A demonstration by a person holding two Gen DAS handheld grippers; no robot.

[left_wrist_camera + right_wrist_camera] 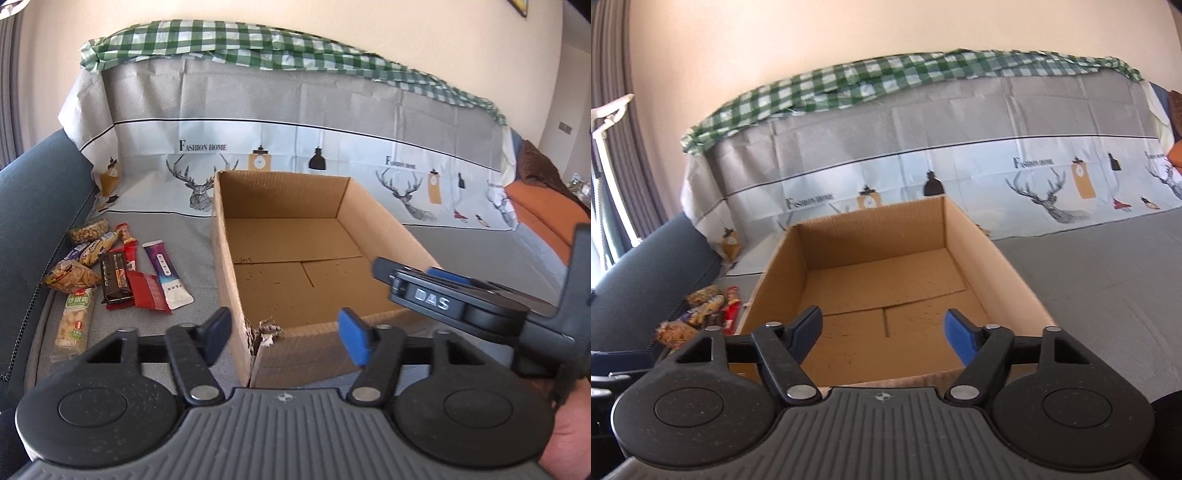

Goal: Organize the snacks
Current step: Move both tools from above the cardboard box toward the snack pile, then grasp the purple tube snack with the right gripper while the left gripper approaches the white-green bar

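Note:
An open, empty cardboard box (291, 254) sits on a grey-covered sofa seat; it also shows in the right wrist view (886, 288). A pile of snack packets (110, 273) lies to its left, partly seen in the right wrist view (701, 314). A purple-and-white sachet (166, 275), a dark bar (116, 280) and a green-labelled pack (74, 325) are among them. My left gripper (284, 336) is open and empty before the box's torn near corner. My right gripper (882, 336) is open and empty over the box's near edge, and shows at the right in the left wrist view (424, 284).
A dark blue armrest (33, 206) borders the snacks on the left. The sofa back carries a deer-print cover (295, 147) and a green checked cloth (221, 44). Grey seat surface (1108, 280) extends right of the box. An orange cushion (543, 210) lies far right.

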